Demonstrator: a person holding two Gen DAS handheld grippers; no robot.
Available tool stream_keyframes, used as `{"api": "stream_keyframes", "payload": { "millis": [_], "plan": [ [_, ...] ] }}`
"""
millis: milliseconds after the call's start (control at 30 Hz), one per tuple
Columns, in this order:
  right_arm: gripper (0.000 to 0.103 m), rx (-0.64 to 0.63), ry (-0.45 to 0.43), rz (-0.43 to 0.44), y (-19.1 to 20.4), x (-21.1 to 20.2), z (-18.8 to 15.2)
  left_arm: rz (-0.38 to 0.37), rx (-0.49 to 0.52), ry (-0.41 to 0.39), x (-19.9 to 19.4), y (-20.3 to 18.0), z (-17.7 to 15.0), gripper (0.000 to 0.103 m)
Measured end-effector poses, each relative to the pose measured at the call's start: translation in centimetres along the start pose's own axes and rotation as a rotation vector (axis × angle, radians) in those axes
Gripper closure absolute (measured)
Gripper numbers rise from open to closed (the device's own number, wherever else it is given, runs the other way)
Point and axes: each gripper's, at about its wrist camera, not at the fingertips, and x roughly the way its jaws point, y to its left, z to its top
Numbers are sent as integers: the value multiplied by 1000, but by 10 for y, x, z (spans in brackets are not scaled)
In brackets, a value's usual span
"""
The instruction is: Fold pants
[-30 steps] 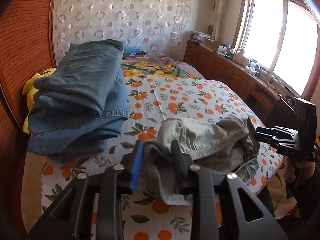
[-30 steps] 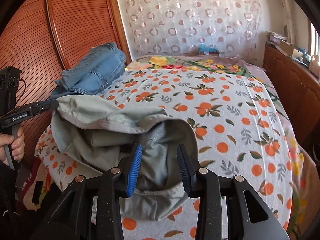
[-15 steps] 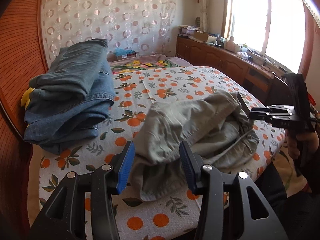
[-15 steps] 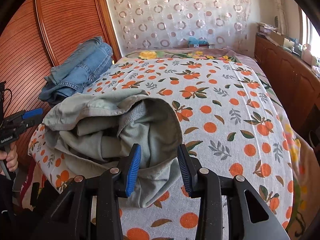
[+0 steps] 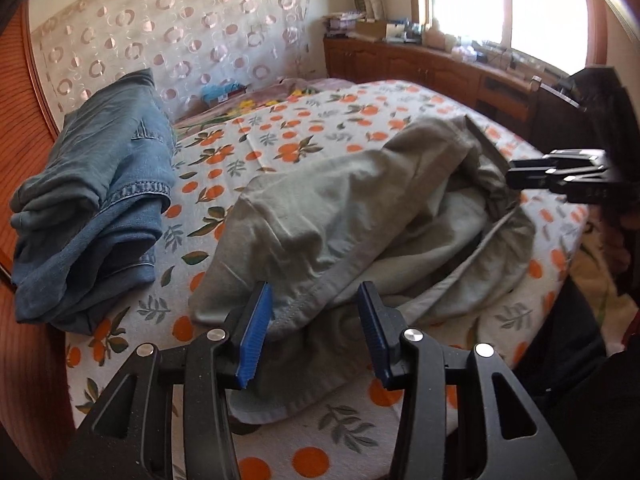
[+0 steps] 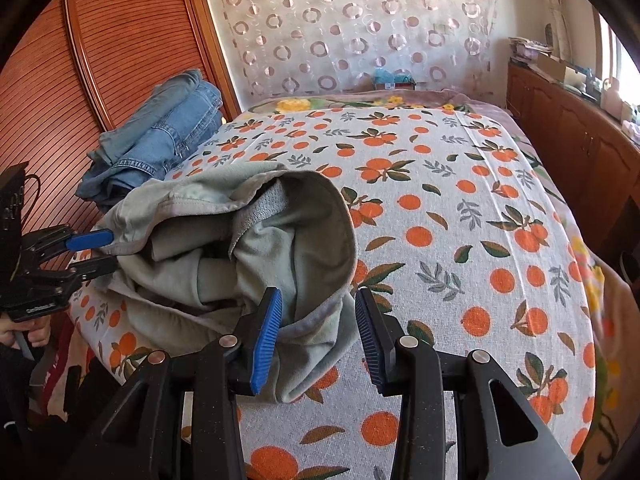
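**Grey-green pants lie in a heap, both grippers open at its edge**

Taking the pants [image 5: 360, 216] as the landmark: they lie bunched and doubled over near the foot end of the bed [image 6: 460, 208], one rolled edge arching up over the folds beneath.

Nearest to them, the left gripper [image 5: 316, 334] sits at their near hem. Its blue pads [image 5: 256, 332] stand wide apart, with a fold of cloth lying loosely between them but nothing pinched. The right gripper [image 6: 318, 334] is at the other end of the heap, its fingers equally spread, a lobe of fabric drooping between them, unclamped. In the right wrist view the left gripper's fingers show from the side, parted, their tips at the cloth's edge.

By my reading, the work is at its opening stage: the garment is not yet laid flat, and no clean fold is visible. The next move probably calls for each gripper to close on a distinct edge, ideally waistband or cuff, then lift and pull apart to spread the legs out. Which part is which is hard to tell in this tangle, so grabbing several layers at once is a risk.

Beyond the pants, towards the wooden wardrobe [image 6: 120, 60], lies a stack of folded jeans [image 5: 96, 200]. Farther off is the patterned curtain [image 6: 352, 28].
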Motion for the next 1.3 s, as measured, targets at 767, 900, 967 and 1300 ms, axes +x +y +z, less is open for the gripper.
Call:
{"api": "stream_keyframes", "payload": {
  "millis": [767, 900, 967, 1300],
  "plan": [
    [63, 40, 11, -1, -8, -3, -9, -23, -195, -109, -33, 42, 12, 97],
    [63, 51, 17, 11, -6, -1, -8, -16, -202, -129, -36, 47, 17, 97],
    [63, 49, 24, 18, -4, 2, -7, -9, -205, -137, -39, 49, 18, 97],
    [101, -26, -75, -37, -15, -44, 24, 25, -227, -243, -76, 61, 48, 99]
  ]
}}
